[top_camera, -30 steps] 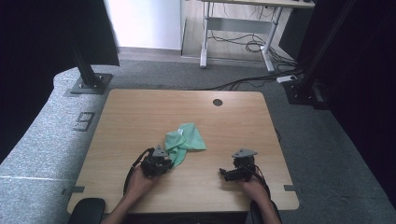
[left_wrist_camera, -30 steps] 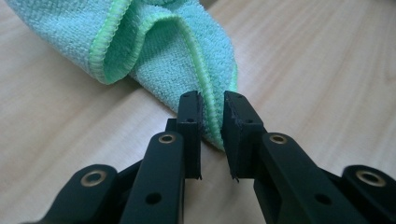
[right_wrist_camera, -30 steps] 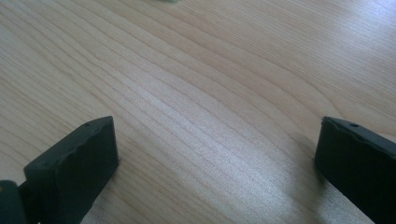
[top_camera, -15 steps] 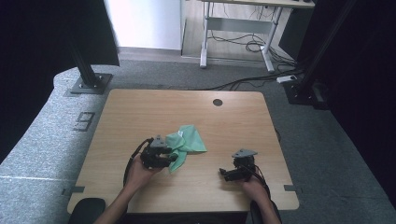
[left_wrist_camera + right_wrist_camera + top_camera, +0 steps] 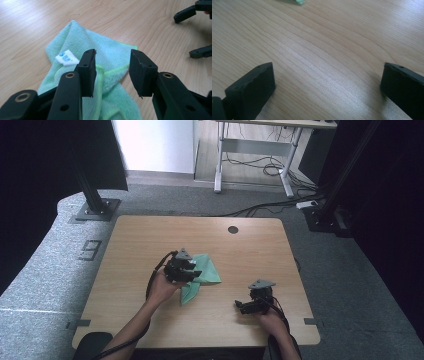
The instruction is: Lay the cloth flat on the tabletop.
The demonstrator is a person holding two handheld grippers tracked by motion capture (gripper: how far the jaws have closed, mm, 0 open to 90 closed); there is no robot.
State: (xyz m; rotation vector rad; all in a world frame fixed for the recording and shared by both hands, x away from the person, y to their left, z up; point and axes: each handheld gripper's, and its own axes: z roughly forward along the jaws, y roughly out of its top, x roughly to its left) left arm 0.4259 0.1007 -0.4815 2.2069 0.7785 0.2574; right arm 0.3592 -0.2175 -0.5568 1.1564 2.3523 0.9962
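A mint-green cloth (image 5: pixel 209 274) with a white label lies crumpled on the wooden table (image 5: pixel 250 245), left of its middle. My left gripper (image 5: pixel 194 275) hovers over the cloth's near-left part, its jaws pointing right. In the left gripper view the cloth (image 5: pixel 100 47) lies below the left gripper (image 5: pixel 113 53). Its jaws stand apart after just closing a little, and nothing is pinched between the pads. My right gripper (image 5: pixel 241 306) rests near the front right of the table, wide open over bare wood (image 5: pixel 327 72). It also appears far off as the right gripper (image 5: pixel 183 36).
The table has a round cable hole (image 5: pixel 233 229) near its far edge. Grey carpet surrounds the table, with black stand feet (image 5: pixel 95 210) at the far left and far right. A corner of the cloth (image 5: pixel 299 2) peeks in at the top of the right gripper view.
My left gripper has let go of the cloth, opened, and risen while moving away from the person and slightly right. The cloth has shifted into a new fold. The right gripper has stayed still.
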